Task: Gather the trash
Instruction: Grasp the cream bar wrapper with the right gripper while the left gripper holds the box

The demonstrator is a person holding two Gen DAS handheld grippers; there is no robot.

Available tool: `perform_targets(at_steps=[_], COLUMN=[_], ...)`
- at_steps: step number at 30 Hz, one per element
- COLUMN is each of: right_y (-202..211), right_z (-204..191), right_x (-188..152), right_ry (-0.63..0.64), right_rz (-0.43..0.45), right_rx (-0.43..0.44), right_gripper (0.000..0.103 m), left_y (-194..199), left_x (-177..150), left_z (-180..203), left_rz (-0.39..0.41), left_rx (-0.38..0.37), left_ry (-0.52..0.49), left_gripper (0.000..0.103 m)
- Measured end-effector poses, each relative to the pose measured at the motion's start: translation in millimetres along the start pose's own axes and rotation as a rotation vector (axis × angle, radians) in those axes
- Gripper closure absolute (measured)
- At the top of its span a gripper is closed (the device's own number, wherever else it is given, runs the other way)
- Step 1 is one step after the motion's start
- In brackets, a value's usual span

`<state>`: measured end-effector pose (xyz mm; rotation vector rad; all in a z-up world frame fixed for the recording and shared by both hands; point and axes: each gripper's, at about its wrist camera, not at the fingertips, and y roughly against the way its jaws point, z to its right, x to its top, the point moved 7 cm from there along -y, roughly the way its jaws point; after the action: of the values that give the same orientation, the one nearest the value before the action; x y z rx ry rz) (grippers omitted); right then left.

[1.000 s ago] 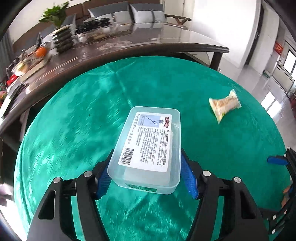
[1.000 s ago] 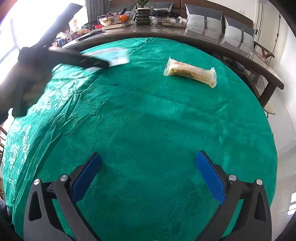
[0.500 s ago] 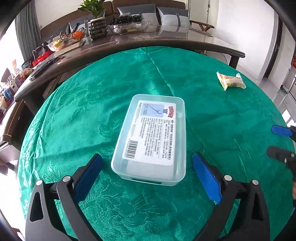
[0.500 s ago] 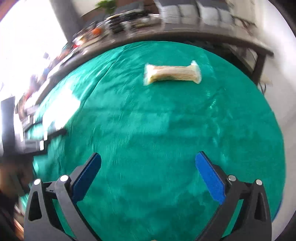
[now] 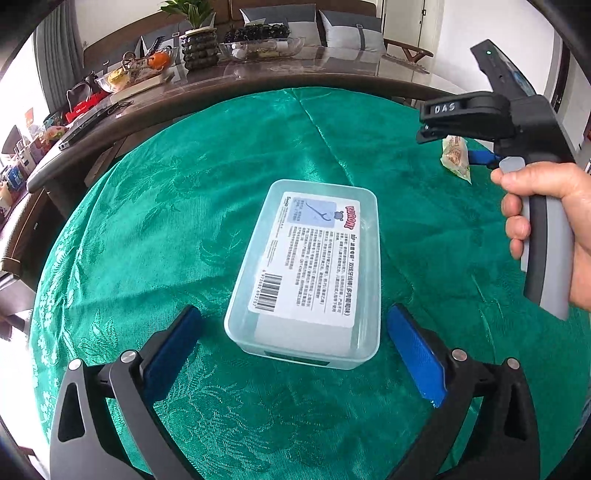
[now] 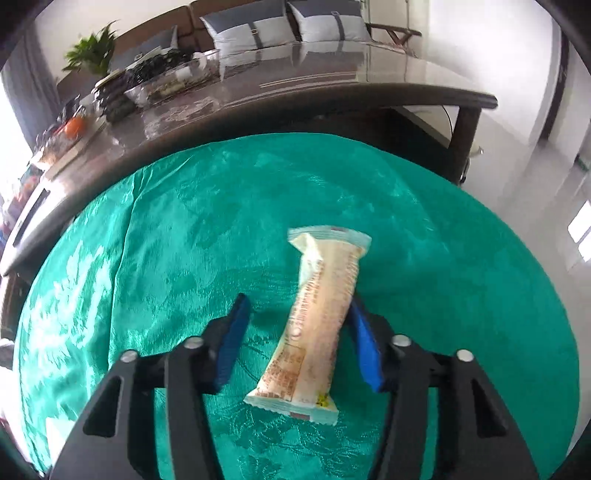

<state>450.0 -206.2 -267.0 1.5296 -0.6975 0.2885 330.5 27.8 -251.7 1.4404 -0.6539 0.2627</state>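
Left gripper [image 5: 291, 354] spread wide, box [image 5: 310, 273] unheld between pads. Right gripper [image 6: 299, 339] closing around snack wrapper [image 6: 314, 317], 3 o'clock of box.

Glossy dark table [image 5: 332, 70] runs behind, couch with grey cushions [image 5: 347, 29], white walls, shiny pale floor [image 6: 535, 177].

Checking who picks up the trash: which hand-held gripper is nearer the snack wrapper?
Right. The right hand-held gripper straddles the snack wrapper, its jaws closing around it. The left hand-held gripper sits open at the plastic box, well away from it.
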Motion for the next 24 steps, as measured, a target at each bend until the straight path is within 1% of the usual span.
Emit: perform_targets(at_steps=[1,2,4,5,7,9,11,13,15,16,17,18,19,20,21,22,23,24], right_y=[3.3,6.3,15.6,20.4,29.8,48.8,68.5,88.4,99.2,103.5,105.5,105.7,105.8,103.8,100.6,97.9,93.5,90.2], right_z=[-0.5,-0.4,-1.1,-0.9,-4.6,-6.2,-4.4,5.8,13.6,18.7,21.2,23.0,25.0,27.3,29.6,33.0,36.7,41.3], right_x=[-5.0,-10.3,-23.6,-32.2,-46.5,-72.6,-99.1,-124.9,-137.5,-143.8,-145.9,-145.6,-145.8,-145.3,-143.4,-141.6,-137.6,-136.3], right_ry=[0.040,0.076,0.163,0.200,0.272,0.356,0.438,0.510,0.552,0.579,0.591,0.592,0.581,0.564,0.539,0.513,0.488,0.450], right_rz=[0.018,0.026,0.026,0.019,0.006,-0.023,-0.049,-0.057,-0.042,-0.027,-0.005,0.015,0.030,0.034,0.042,0.036,0.022,0.000], right_rx=[0.008,0.032,0.076,0.116,0.170,0.254,0.307,0.327,0.309,0.287,0.264,0.232,0.215,0.216,0.211,0.196,0.197,0.212], right_gripper=[0.073,0.080,0.085,0.085,0.085,0.085,0.085,0.085,0.085,0.083,0.072,0.063,0.052,0.043,0.038,0.029,0.023,0.021], left_y=[0.0,0.0,-0.1,-0.2,-0.2,-0.3,-0.3,-0.3,-0.4,-0.5,-0.7,-0.7,-0.6,-0.8,-0.7,-0.9,-0.8,-0.9], left_x=[0.1,0.1,0.2,0.1,0.2,0.3,0.3,0.3,0.3,0.3,0.2,0.2,0.2,0.1,0.3,0.2,0.2,0.2], left_z=[-0.2,-0.1,-0.2,0.1,-0.2,-0.3,-0.2,-0.3,-0.3,-0.3,-0.1,-0.2,-0.2,-0.1,-0.3,-0.2,-0.2,-0.2], left_rz=[0.000,0.000,0.000,0.000,0.000,0.000,0.000,0.001,0.001,0.001,0.001,0.001,0.001,0.001,0.002,0.002,0.002,0.002], left_rx=[0.001,0.000,0.001,0.001,0.001,0.001,0.001,0.001,0.001,0.002,0.002,0.002,0.002,0.002,0.003,0.003,0.003,0.003], left_ry=[-0.001,0.000,-0.001,-0.001,-0.001,-0.001,-0.001,-0.001,-0.001,-0.001,-0.001,-0.001,-0.001,-0.001,-0.001,-0.001,-0.001,-0.001], left_gripper=[0.004,0.004,0.004,0.004,0.004,0.004,0.004,0.004,0.004,0.004,0.004,0.004,0.004,0.004,0.004,0.004,0.004,0.004])
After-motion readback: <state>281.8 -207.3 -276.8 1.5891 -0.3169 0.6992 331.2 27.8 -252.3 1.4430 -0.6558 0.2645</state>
